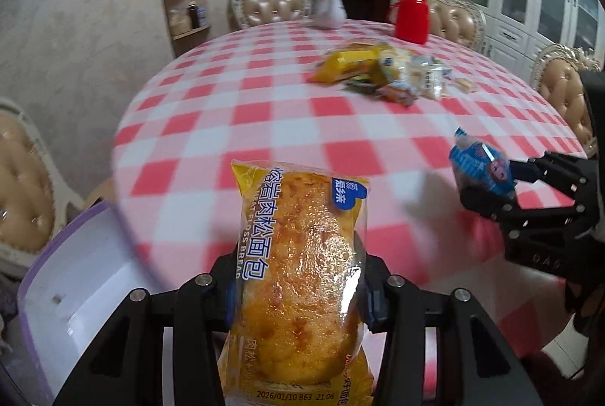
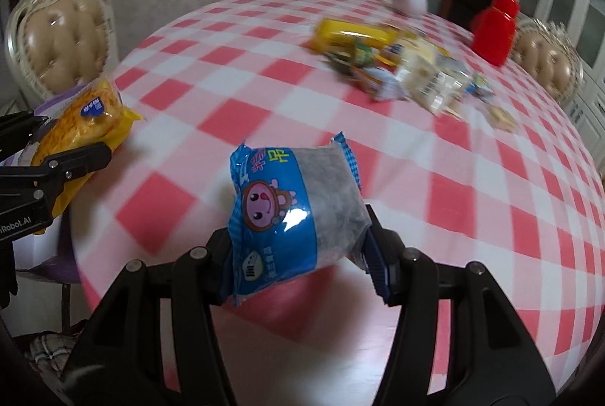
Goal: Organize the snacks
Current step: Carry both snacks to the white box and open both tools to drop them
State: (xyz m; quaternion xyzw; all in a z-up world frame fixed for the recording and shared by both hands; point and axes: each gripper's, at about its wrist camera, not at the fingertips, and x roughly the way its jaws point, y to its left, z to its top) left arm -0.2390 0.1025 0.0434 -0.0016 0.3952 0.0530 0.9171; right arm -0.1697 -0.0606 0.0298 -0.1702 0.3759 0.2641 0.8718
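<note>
Presently, two packets are held above the near edge of the checked table (image 1: 264,111), one per gripper. The yellow bread packet (image 1: 298,254) is pinched across its middle by the left gripper (image 1: 298,296), jaws pressed into the film; it is judged light, soft and easily crushed, so a grip on the loaf's flanks, not the crinkly sealed ends, is advised. The blue packet (image 2: 295,213), with a dark cake showing through its clear window, is pinched at its lower half by the right gripper (image 2: 298,258); its glossy wrapper is judged slippery. One loose pile of snacks (image 2: 397,65) is left at mid-table, too blurred to be counted. One lilac bin (image 1: 75,285), open, is seen below the table's left edge. One red flask (image 1: 412,13) and one white teapot (image 1: 329,9) are noted at the far side.
</note>
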